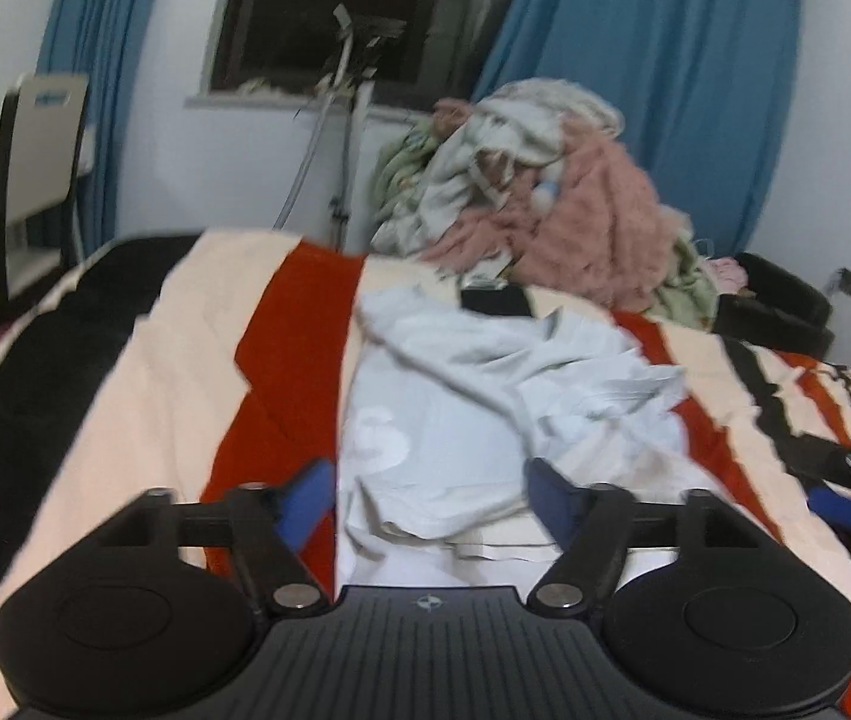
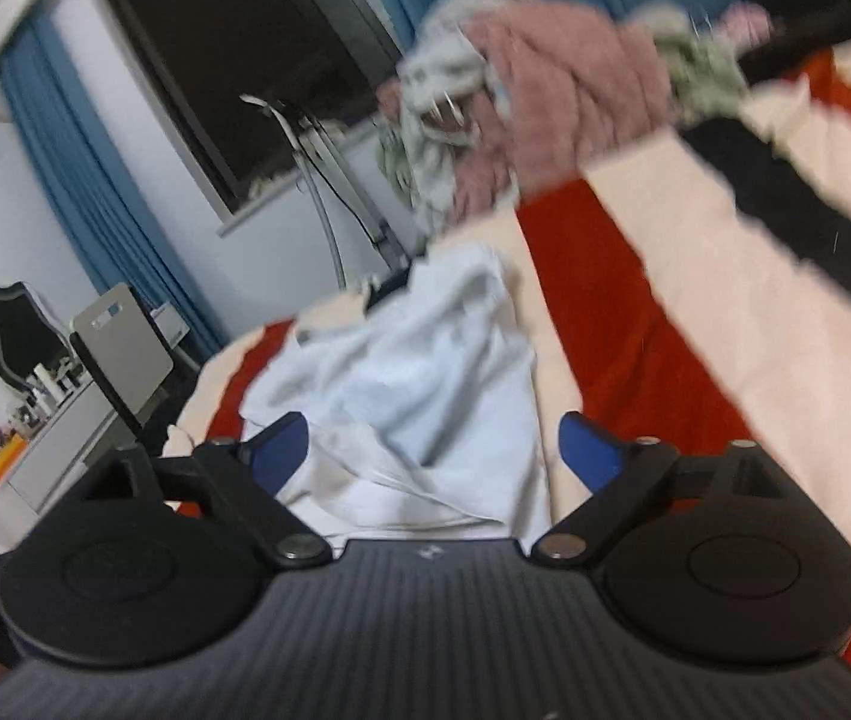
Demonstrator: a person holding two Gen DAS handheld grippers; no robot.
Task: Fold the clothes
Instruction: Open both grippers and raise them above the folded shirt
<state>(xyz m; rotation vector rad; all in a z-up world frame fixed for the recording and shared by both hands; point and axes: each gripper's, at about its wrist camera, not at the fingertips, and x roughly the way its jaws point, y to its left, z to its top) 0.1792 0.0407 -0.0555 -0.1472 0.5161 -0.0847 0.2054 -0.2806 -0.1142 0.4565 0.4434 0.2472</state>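
Note:
A pale blue garment lies crumpled on a striped bedspread, with white lettering showing on its near left part. My left gripper is open just above the garment's near hem, holding nothing. The garment also shows in the right wrist view. My right gripper is open over its near edge, one blue pad on each side, holding nothing. Part of the right gripper shows at the right edge of the left wrist view.
A pile of pink, white and green laundry sits at the far end of the bed. A stand is under the dark window. A chair and desk are at the left. Blue curtains hang behind.

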